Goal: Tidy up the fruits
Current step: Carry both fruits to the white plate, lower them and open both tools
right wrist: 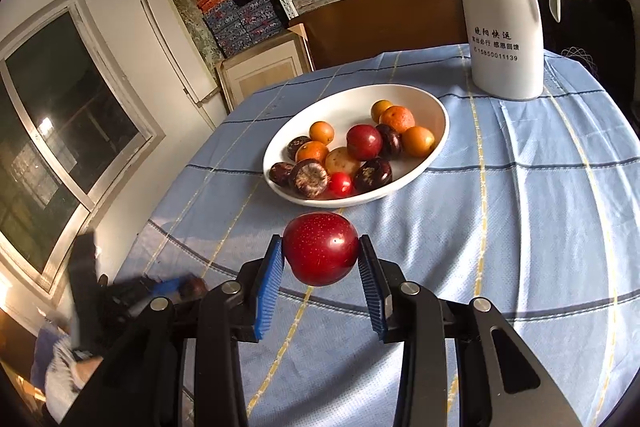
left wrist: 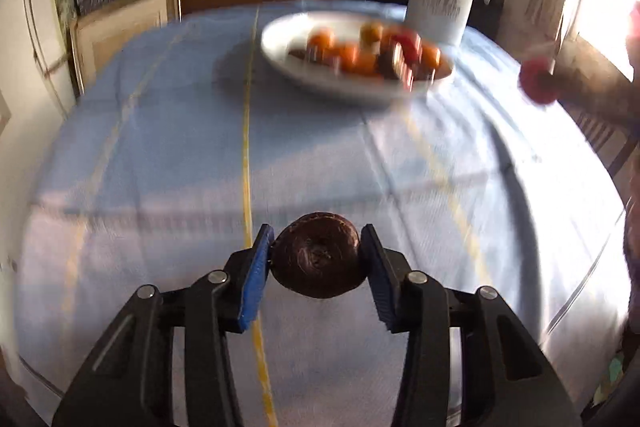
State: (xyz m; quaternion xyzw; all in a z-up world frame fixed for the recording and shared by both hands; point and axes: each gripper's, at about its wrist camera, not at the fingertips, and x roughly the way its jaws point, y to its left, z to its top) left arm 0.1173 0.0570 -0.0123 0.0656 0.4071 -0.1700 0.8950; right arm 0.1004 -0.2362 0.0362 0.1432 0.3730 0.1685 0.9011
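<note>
Red, speckled plum (right wrist: pixel 321 253) glossy in right claw (right wrist: pixel 320 259) (one highlight).

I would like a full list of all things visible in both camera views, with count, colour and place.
bowl: one, white, middle of table, holds small orange, dark purple, red and yellowish fruits
jug: one, white, behind bowl
tablecloth: one, light blue checked, covers table
boxes: many, patterned, on shelves behind
red fruit: one, between right pads
dark fruit: one, brown-purple, between left pads
right gripper: black, blue pads
left gripper: black, blue pads
</note>
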